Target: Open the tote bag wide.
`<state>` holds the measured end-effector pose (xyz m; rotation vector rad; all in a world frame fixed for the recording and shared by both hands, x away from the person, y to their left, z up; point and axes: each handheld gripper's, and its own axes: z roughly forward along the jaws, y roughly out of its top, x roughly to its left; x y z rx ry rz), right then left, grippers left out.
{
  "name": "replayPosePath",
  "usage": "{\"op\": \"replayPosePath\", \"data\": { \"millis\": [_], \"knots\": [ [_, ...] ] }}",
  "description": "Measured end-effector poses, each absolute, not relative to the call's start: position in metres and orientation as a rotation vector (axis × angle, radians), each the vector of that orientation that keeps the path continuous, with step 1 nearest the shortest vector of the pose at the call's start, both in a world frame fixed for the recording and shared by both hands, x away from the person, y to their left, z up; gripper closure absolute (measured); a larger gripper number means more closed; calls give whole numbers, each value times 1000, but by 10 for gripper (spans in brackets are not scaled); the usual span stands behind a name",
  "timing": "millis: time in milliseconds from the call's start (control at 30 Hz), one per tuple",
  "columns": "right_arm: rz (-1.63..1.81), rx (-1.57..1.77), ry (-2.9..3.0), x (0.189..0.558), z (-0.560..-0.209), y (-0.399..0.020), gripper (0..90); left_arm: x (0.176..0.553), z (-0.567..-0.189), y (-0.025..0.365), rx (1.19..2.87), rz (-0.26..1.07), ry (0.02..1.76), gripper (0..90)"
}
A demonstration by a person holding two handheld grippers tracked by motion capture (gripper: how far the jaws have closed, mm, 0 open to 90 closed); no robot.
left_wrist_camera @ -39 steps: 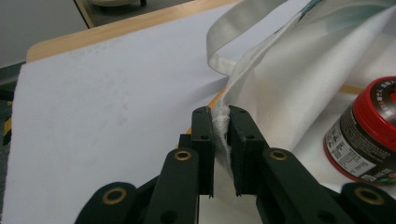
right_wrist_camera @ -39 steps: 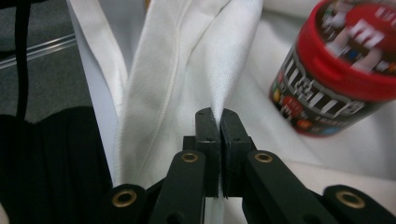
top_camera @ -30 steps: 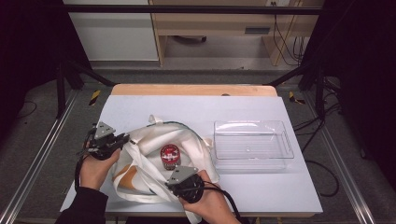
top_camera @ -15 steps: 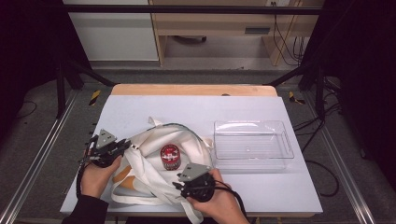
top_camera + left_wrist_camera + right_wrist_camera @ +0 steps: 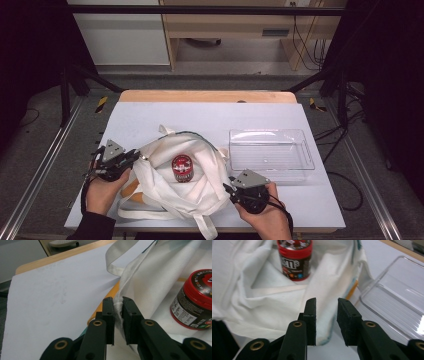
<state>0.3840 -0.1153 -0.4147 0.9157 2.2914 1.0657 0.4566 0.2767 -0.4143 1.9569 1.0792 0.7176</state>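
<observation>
A white cloth tote bag (image 5: pixel 200 192) lies crumpled on the white table top (image 5: pixel 220 117), and a jar with a red lid (image 5: pixel 182 167) stands upright in its hollow. My left gripper (image 5: pixel 136 155) is shut on the bag's left rim; in the left gripper view the cloth (image 5: pixel 155 277) is pinched between the jaws of that gripper (image 5: pixel 118 302), with the jar (image 5: pixel 195 302) just to the right. My right gripper (image 5: pixel 231 189) is open at the bag's right edge. In the right gripper view the cloth edge (image 5: pixel 322 322) lies below the gap of this gripper (image 5: pixel 326 301), and the jar (image 5: pixel 295 260) stands beyond.
A clear plastic tray (image 5: pixel 272 132) sits empty to the right of the bag, close to my right gripper, and its wall (image 5: pixel 392 302) rises beside the right jaw. An orange patch (image 5: pixel 131 187) shows under the bag's left fold. The bag's strap (image 5: pixel 202 227) hangs over the table's front edge.
My right gripper has moved right, from over the bag to its right edge beside the tray. The left gripper, holding the rim, has shifted slightly toward the person.
</observation>
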Motion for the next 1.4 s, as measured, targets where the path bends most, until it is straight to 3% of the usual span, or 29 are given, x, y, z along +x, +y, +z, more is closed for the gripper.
{"op": "replayPosePath", "data": {
  "millis": [167,300,1400],
  "knots": [
    [1025,974,2314,393,-428,-120,721,456,-415,274,1964,714,1070,812],
    [1022,999,2354,399,-438,-123,879,456,-417,273,1975,713,1069,813],
    [999,1102,2419,409,-464,-143,887,459,-448,284,1996,680,1164,816]
  ]
}}
